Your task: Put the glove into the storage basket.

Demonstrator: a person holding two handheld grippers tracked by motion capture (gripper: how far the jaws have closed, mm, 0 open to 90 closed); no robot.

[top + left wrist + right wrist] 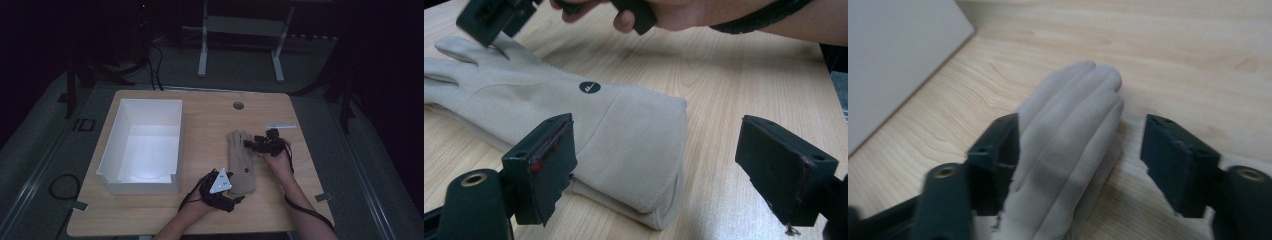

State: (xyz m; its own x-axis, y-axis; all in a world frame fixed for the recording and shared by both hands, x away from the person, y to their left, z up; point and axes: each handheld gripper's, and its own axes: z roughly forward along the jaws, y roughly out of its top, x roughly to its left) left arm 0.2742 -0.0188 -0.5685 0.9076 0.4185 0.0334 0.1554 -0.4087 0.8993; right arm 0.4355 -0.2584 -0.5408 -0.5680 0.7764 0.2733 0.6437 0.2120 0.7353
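High view shows a beige glove [241, 161] lying flat on the wooden table [210, 112], its fingers pointing away from the person and its cuff toward the near edge. A white box [142, 145] stands just to the glove's left, with a narrow strip of bare wood between them. The left gripper [235, 199] sits at the cuff end, close to the table's near edge. In the left gripper view its jaws stand apart around the cuff corner; the left pad is against the fabric, the right pad is off it with bare wood between. The right gripper [248, 143] lies over the glove's fingers. In the right gripper view its jaws are also parted, straddling the fingers: the left pad touches the fabric, the right pad stands clear. Open wood lies beyond the fingertips and to the glove's right, where a small pale strip [281, 126] rests near the far right corner.
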